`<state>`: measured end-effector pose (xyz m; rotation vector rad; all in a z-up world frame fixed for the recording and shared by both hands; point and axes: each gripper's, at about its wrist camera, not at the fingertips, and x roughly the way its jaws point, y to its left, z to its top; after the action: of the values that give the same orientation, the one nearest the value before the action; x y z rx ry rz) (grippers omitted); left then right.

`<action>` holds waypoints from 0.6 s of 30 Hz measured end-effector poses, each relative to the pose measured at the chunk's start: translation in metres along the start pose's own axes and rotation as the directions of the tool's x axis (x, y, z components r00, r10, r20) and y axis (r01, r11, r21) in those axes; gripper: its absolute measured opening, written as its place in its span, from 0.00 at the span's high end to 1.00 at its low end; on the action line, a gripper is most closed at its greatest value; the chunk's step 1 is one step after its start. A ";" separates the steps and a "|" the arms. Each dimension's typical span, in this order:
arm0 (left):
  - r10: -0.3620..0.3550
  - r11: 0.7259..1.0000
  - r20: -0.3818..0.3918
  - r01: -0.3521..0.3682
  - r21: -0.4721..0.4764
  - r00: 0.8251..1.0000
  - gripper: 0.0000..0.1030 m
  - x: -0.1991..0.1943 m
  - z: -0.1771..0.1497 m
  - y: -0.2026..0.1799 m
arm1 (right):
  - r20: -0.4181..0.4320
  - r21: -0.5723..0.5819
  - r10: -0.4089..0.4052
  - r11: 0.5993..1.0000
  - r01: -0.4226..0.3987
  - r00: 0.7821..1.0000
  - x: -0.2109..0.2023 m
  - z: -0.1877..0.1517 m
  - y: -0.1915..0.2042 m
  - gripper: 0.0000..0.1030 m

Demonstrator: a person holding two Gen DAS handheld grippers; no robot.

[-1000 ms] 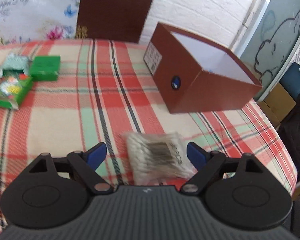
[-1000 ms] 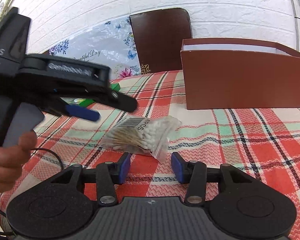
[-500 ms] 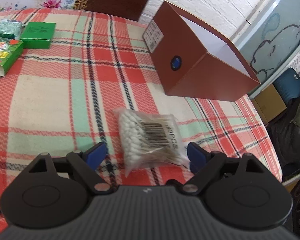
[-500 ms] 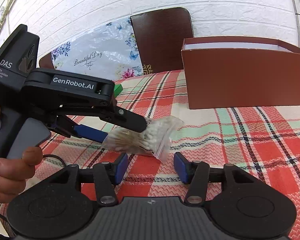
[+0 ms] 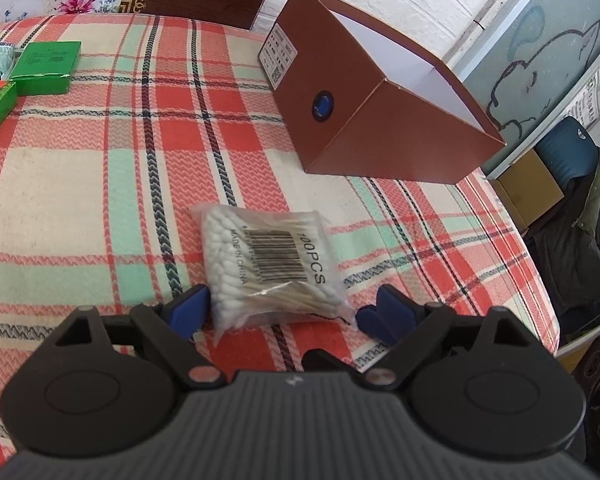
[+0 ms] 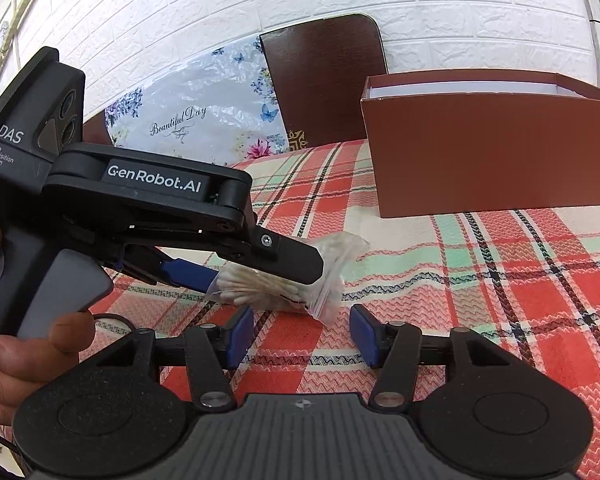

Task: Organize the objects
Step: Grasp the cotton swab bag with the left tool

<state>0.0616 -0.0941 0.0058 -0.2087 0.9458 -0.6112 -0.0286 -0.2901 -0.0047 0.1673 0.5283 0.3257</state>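
Observation:
A clear bag of cotton swabs (image 5: 268, 264) lies on the plaid tablecloth (image 5: 100, 184). My left gripper (image 5: 288, 310) is open, its blue fingers on either side of the bag's near end, low over the cloth. The right wrist view shows the bag (image 6: 296, 280) between the left gripper's fingers (image 6: 188, 274). My right gripper (image 6: 302, 334) is open and empty just in front of the bag. An open brown box (image 5: 380, 120) with a white inside stands beyond; it also shows in the right wrist view (image 6: 492, 152).
Green packets (image 5: 44, 66) lie at the far left of the table. A dark chair back (image 6: 324, 80) and a flowered plastic bag (image 6: 192, 116) stand behind the table. The table's right edge (image 5: 540, 280) drops off toward a cardboard box and a blue chair.
My left gripper has moved forward and down, so its open fingers now straddle the bag of swabs. The right gripper has barely moved.

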 end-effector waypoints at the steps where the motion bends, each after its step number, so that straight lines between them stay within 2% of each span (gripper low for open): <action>1: 0.001 1.000 0.000 -0.001 0.002 1.000 0.11 0.000 0.000 0.000 | 0.000 0.000 0.000 1.000 0.000 1.000 0.000 0.000 0.000 0.48; 14: 0.008 1.000 0.001 -0.008 0.008 1.000 0.11 0.001 -0.001 -0.003 | 0.001 0.003 -0.006 1.000 0.006 1.000 0.000 0.000 0.000 0.47; 18: -0.003 1.000 -0.007 0.002 -0.017 1.000 0.11 -0.004 0.000 0.002 | 0.001 0.002 -0.007 1.000 0.007 1.000 0.000 0.000 0.000 0.47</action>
<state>0.0606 -0.0905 0.0080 -0.2236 0.9576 -0.6064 -0.0286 -0.2896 -0.0052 0.1671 0.5280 0.3184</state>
